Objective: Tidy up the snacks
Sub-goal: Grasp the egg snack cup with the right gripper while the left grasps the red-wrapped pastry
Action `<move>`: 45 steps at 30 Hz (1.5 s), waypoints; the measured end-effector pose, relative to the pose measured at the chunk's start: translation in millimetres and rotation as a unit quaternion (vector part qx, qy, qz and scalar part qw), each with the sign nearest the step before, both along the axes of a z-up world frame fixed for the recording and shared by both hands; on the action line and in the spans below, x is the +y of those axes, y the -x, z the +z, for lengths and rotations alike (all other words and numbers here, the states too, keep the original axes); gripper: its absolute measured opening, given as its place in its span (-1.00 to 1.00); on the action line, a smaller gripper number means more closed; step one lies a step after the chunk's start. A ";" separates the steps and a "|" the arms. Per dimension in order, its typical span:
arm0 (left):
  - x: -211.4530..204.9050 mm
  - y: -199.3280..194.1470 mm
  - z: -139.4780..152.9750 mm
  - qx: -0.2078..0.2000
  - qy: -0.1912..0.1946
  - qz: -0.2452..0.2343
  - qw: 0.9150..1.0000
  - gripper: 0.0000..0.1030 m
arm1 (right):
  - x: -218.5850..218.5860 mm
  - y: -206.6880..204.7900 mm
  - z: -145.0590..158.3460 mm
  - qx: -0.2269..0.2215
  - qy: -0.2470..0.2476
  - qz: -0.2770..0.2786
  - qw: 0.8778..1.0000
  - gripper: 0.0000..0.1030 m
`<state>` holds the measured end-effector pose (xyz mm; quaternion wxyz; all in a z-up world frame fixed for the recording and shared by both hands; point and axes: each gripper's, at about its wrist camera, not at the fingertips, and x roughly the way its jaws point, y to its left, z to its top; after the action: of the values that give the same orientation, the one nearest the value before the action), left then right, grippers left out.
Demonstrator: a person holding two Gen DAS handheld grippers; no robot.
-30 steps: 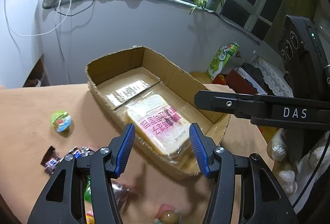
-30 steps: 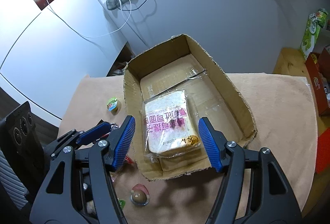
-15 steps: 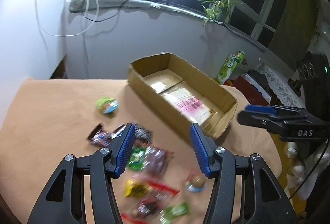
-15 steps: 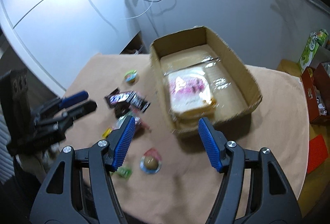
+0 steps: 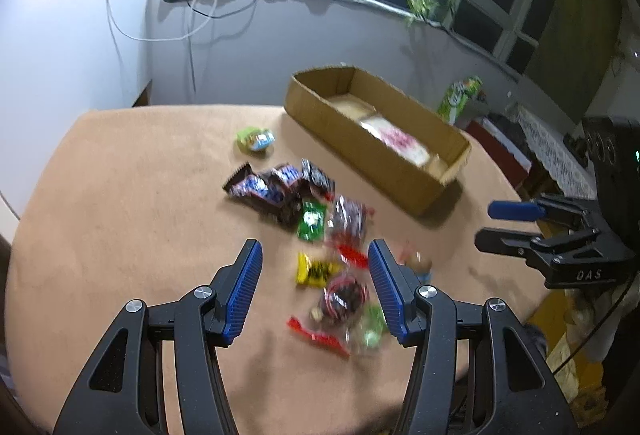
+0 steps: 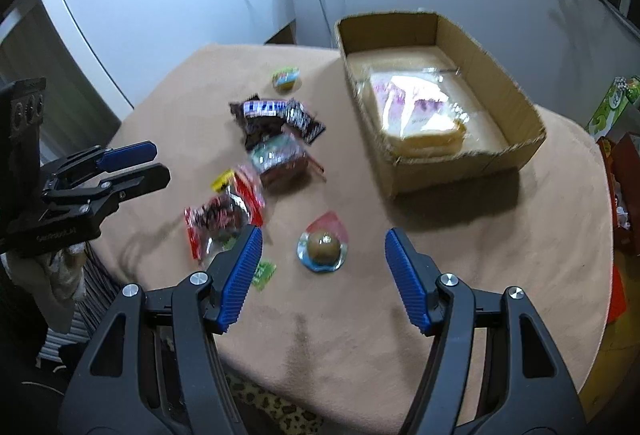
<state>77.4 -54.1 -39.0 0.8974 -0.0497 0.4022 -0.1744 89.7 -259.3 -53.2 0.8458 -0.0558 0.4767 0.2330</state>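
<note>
Your left gripper (image 5: pixel 315 285) and right gripper (image 6: pixel 323 275) both hang with jaws apart and nothing clamped, likely because the bread pack (image 6: pixel 416 111) already lies in the cardboard box (image 6: pixel 500 75) and you need free jaws for the next pick. The loose snacks (image 5: pixel 320 219) lie between and beyond the left jaws; a round jelly cup (image 6: pixel 323 247) sits just ahead of the right jaws (an easy first target). A second ago both grippers framed the box close up; now they have pulled back, with the box well beyond.
</note>
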 end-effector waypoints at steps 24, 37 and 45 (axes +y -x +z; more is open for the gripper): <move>-35.9 -3.3 -52.0 0.051 -0.064 -0.076 0.994 -0.08 | 31.6 -26.9 -62.3 0.059 0.051 0.022 0.997 0.17; -38.1 -3.8 -56.7 0.049 -0.053 -0.091 0.993 -0.37 | 44.4 -33.7 -72.2 0.053 0.086 0.032 0.994 -0.16; -33.9 -2.7 -56.2 0.053 -0.036 -0.086 0.994 -0.39 | 40.6 -32.3 -67.5 0.054 0.078 0.027 0.995 -0.22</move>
<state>80.1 -88.0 -95.2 0.8578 0.0083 0.4578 -0.2336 122.0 -218.7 -120.7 0.8052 -0.1218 0.5368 0.2207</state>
